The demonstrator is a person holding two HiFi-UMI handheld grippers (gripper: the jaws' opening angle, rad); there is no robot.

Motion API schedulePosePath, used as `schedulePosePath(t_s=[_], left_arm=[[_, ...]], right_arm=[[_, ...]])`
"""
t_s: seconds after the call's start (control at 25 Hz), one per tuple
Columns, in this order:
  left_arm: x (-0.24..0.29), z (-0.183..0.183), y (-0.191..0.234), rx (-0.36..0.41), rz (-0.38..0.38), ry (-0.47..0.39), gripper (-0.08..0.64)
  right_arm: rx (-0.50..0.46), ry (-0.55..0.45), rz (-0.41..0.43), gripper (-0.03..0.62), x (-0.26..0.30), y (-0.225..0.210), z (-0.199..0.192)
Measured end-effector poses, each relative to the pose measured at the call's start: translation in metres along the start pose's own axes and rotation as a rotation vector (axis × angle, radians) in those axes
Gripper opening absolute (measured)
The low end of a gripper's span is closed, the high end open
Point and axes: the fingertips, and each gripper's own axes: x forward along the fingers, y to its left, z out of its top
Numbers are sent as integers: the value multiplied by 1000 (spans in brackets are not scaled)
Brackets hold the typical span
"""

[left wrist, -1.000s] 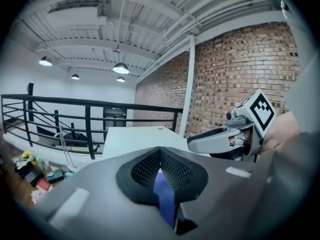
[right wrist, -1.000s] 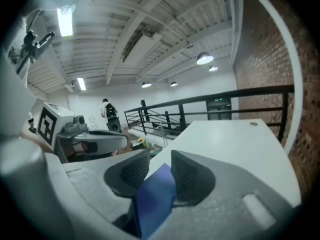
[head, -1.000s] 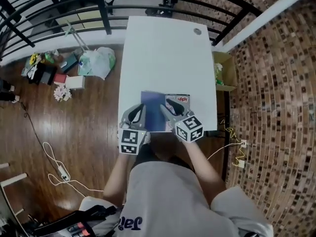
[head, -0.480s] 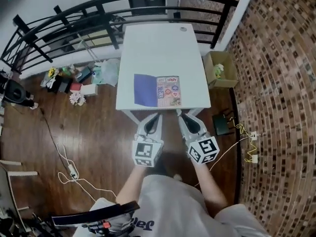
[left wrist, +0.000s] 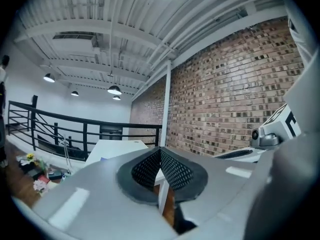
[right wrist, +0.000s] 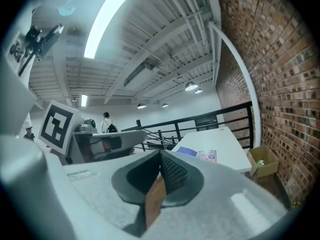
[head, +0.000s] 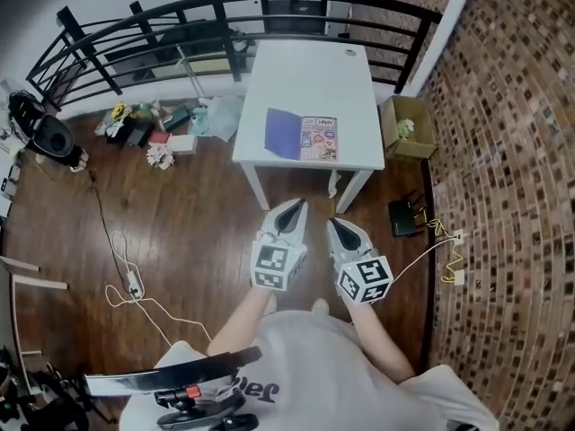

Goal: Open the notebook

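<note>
The notebook (head: 302, 136) lies open on the white table (head: 305, 74), blue cover to the left and a sticker page to the right. Both grippers hang over the wooden floor, well short of the table's near edge. My left gripper (head: 294, 206) is shut with nothing in it; its pads meet at the tip (left wrist: 160, 151). My right gripper (head: 337, 224) has just been closing and is now shut on nothing (right wrist: 161, 156). From the right gripper view the notebook (right wrist: 200, 154) shows far ahead on the table.
A black railing (head: 180, 21) runs behind and left of the table. A brick wall (head: 503, 151) stands at the right, with a cardboard box (head: 409, 126) by it. Bags and clutter (head: 153, 128) lie left of the table, cables (head: 117, 259) on the floor.
Both grippers have drawn back off the table and now hang over the floor. The table and the open notebook look farther away. The right jaws have closed.
</note>
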Motion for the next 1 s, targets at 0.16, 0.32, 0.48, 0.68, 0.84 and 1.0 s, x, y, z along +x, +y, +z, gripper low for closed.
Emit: schedulePosePath(t_s=[0.16, 0.32, 0.48, 0.68, 0.84, 1.0], left_arm=[[-25, 15, 11, -10, 0, -47, 18], [-46, 4, 26, -32, 3, -23, 18], [-60, -3, 37, -57, 7, 6, 18], [-61, -8, 44, -34, -20, 29, 18], [-60, 0, 43, -25, -28, 10, 18], [-62, -3, 40, -23, -32, 14, 18]], right_arm=[[-98, -85, 11, -8, -7, 24, 33], [-90, -127, -3, -8, -8, 37, 46], [-91, -119, -18, -8, -3, 44, 43], [-112, -118, 2, -8, 7, 68, 42], [-146, -123, 71, -8, 12, 96, 42], [-149, -119, 85, -8, 11, 102, 39]])
